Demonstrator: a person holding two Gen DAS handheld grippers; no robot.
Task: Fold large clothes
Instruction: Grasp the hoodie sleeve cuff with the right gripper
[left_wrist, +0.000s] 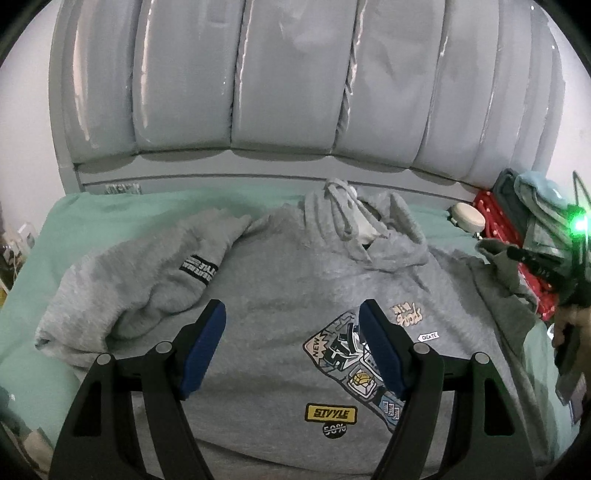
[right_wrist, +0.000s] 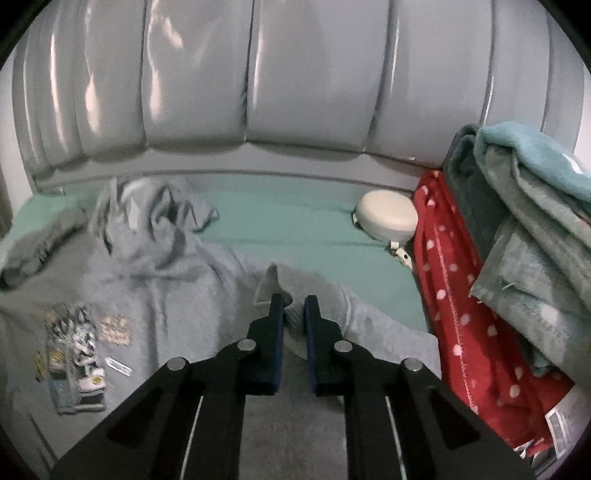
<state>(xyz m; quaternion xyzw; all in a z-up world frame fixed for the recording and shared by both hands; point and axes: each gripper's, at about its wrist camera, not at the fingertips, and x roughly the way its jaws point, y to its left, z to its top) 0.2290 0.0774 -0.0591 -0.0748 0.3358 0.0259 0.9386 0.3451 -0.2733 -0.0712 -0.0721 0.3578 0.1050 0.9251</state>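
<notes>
Hoodie, grey and printed on the chest, lies face up and spread across the green bed sheet, and we are only at the start of folding it. Nearest to us, our left gripper hovers over the chest print with its blue pads wide apart and nothing between them. Our right gripper has its jaws drawn narrow on the cuff end of the right sleeve, pinching the cloth. Farther off, the left sleeve lies bunched, the hood sits crumpled, and no fold shows. Beyond stand a white round case, a red spotted blanket and the padded headboard. Sleeves, body and hood all remain to be folded, by our judgement.
</notes>
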